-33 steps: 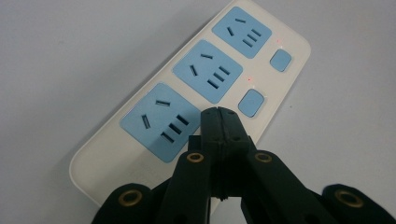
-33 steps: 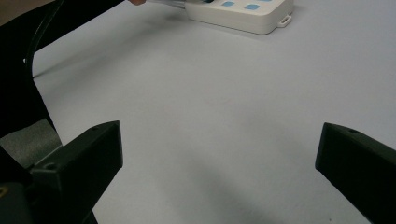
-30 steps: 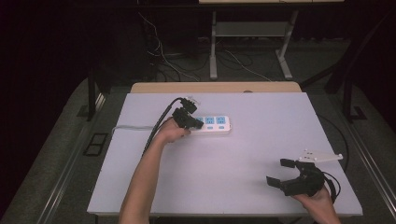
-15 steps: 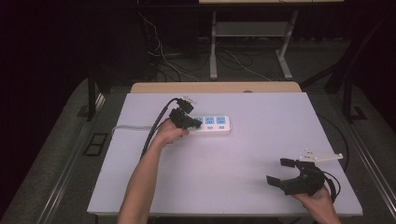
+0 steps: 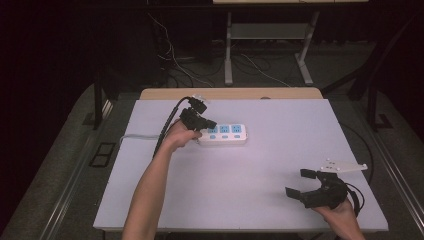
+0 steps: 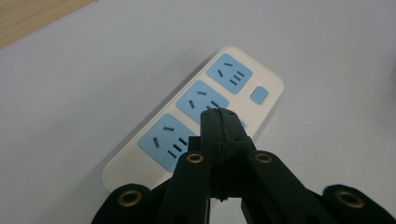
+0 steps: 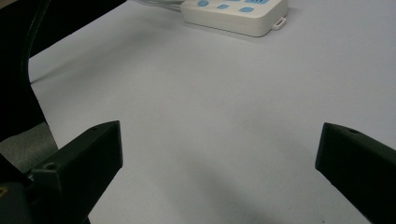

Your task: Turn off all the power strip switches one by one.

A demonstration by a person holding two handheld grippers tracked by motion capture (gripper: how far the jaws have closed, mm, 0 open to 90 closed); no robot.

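**Closed jaws poised over the power strip's switch side**

Here we are at the pale grey tabletop (image 5: 240, 165), and the action is all on the far left. The left hand-held gripper (image 5: 209, 125) has its two black jaws pressed flat together, nothing between them, and their tip hangs right over the white plastic power strip with three light-blue sockets (image 5: 223, 134). From the left gripper view, that joined tip (image 6: 219, 122) sits above the strip's middle socket, on the side where the small blue square switch button (image 6: 258, 95) is. Whether the tip touches the casing, I can't tell from here; it looks just above it.

The strip itself lies flat near the back of the tabletop, left of centre, its white cord (image 5: 135, 137) trailing off toward the left edge. No plug is in any of the three sockets.

Over on the near right, the right hand-held gripper (image 5: 302, 183) rests low by the tabletop's front edge, jaws spread wide and empty, well apart from the strip.

My read: with closed jaws used like a fingertip, this looks like a poke at the strip, probably at that button. The button looks untouched at this moment; nothing shows it lit.
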